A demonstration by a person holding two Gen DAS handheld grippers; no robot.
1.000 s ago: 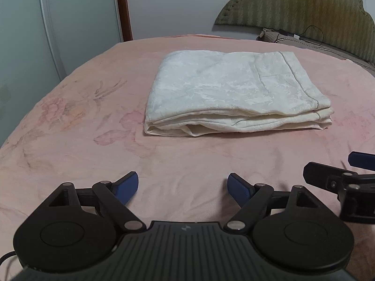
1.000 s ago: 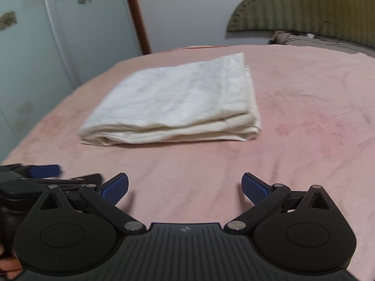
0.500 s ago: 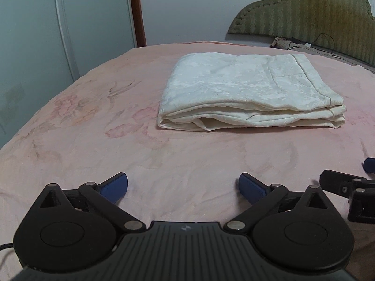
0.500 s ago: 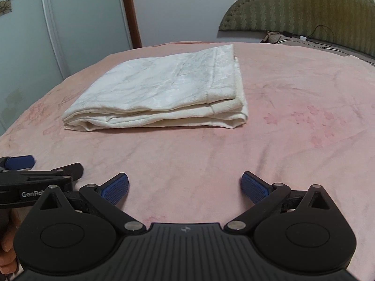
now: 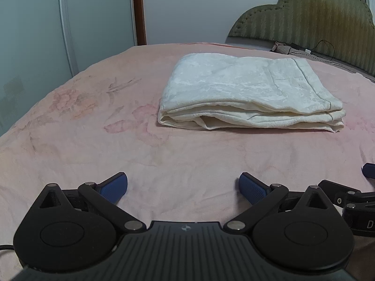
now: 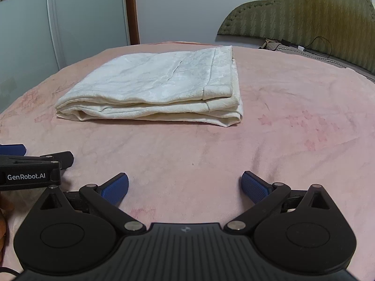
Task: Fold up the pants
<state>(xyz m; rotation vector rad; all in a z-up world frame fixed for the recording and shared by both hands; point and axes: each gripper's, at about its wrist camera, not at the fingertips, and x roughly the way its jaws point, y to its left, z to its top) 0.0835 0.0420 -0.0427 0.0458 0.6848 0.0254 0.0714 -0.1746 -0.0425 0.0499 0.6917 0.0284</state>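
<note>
The cream-white pants (image 5: 250, 93) lie folded in a flat rectangular stack on the pink bed; they also show in the right wrist view (image 6: 159, 89). My left gripper (image 5: 183, 186) is open and empty, low over the bedspread well in front of the stack. My right gripper (image 6: 185, 185) is open and empty, also in front of the stack. The right gripper's fingers (image 5: 339, 192) show at the right edge of the left wrist view. The left gripper's body (image 6: 30, 168) shows at the left edge of the right wrist view.
The pink floral bedspread (image 5: 93, 121) covers the bed. A green padded headboard (image 5: 311, 14) stands at the back right, with a cable and small items (image 5: 304, 49) below it. Pale wardrobe doors (image 5: 46, 28) and a brown door frame (image 5: 139, 11) stand at the left.
Both grippers have drawn back from the folded pants and tilted up a little. The pants have not moved. Both stay open.
</note>
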